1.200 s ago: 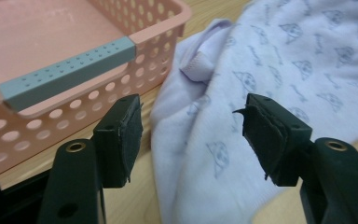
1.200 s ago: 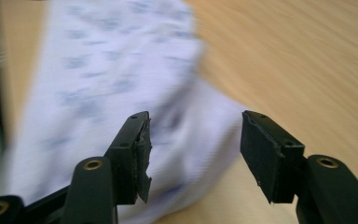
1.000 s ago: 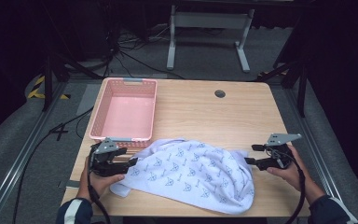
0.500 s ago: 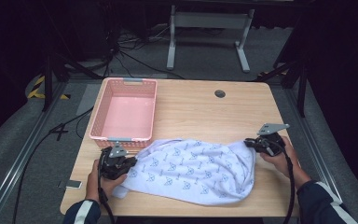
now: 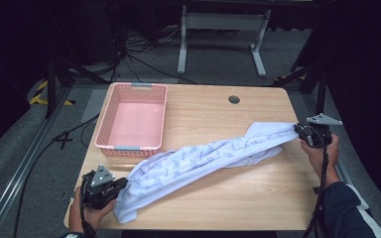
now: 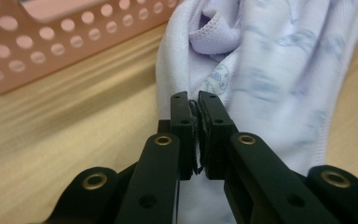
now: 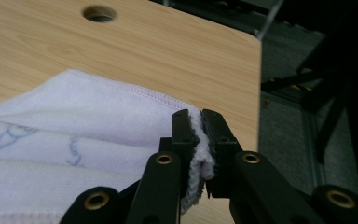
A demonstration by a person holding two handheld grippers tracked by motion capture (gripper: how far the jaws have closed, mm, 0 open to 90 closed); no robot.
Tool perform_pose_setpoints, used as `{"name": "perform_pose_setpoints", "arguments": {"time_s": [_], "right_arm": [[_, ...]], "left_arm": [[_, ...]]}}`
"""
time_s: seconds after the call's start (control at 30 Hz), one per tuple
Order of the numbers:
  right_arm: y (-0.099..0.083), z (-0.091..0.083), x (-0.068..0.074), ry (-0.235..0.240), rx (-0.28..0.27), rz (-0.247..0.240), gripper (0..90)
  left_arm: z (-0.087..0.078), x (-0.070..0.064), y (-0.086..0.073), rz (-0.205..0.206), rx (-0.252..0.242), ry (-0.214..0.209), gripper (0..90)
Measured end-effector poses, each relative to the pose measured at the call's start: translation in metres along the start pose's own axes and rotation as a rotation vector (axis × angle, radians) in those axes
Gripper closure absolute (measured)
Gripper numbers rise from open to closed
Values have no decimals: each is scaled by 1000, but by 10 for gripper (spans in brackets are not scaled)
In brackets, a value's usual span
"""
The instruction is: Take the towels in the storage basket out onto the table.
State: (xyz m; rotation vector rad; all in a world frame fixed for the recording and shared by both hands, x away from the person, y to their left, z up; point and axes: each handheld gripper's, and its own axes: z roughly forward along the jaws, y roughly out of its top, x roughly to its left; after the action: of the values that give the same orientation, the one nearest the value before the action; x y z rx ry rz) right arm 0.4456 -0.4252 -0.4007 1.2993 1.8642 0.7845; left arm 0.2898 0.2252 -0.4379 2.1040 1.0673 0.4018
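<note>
A pale lilac printed garment [image 5: 208, 156] stretches diagonally across the wooden table [image 5: 218, 106], from front left to the right edge. My left gripper [image 5: 113, 187] is shut on its front-left end, near the table's front corner. In the left gripper view the cloth [image 6: 261, 70] is pinched between the closed jaws of the left gripper [image 6: 194, 100]. My right gripper [image 5: 300, 131] is shut on the other end at the table's right edge. In the right gripper view the right gripper [image 7: 195, 116] clamps a hemmed edge of the cloth [image 7: 88, 121].
An empty pink perforated basket [image 5: 110, 134] stands at the table's left, just behind the cloth's left end; its wall [image 6: 51, 51] appears in the left gripper view. A round cable hole [image 5: 234, 99] lies at the back. Dark floor, cables and a stand surround the table.
Both grippers have closed on opposite ends of the garment and pulled apart. The crumpled heap at the front is now drawn out into a long diagonal band toward the right edge.
</note>
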Motion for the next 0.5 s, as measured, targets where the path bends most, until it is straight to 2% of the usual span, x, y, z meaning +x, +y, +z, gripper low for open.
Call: {"name": "perform_pose_setpoints", "arguments": {"time_s": [0.1, 0.13, 0.17, 0.2, 0.23, 0.27, 0.3, 0.33, 0.37, 0.4, 0.43, 0.5], "right_arm": [[-7, 7, -12, 23, 84, 79, 818], [-7, 7, -12, 23, 84, 79, 818], [-8, 8, -14, 32, 102, 80, 753], [-8, 9, -13, 43, 126, 83, 652], [-7, 9, -12, 46, 133, 75, 588], [-5, 7, -9, 73, 106, 73, 525], [-2, 6, -6, 119, 76, 59, 510], [1, 5, -2, 145, 68, 41, 482], [6, 5, 6, 163, 53, -7, 447], [9, 6, 12, 180, 34, -32, 433], [13, 8, 19, 211, 20, -66, 433], [24, 18, 35, 261, 24, -127, 396]], "left_arm": [[-5, -2, -7, -24, -21, -14, 848], [-7, -1, -8, -30, -27, -13, 848], [-7, -1, -9, -50, -47, -7, 826], [-5, 0, -8, -58, -60, -3, 747], [-2, 1, -6, -82, -75, 0, 673], [2, 2, -4, -80, -71, 1, 619], [5, 3, -2, -72, -55, 10, 588], [11, 4, 2, -74, -48, 30, 529], [15, 6, 4, -67, -42, 38, 492], [20, 9, 6, -66, -34, 32, 488], [25, 13, 9, -82, -44, 24, 476], [34, 17, 14, -84, -22, 23, 461]]}}
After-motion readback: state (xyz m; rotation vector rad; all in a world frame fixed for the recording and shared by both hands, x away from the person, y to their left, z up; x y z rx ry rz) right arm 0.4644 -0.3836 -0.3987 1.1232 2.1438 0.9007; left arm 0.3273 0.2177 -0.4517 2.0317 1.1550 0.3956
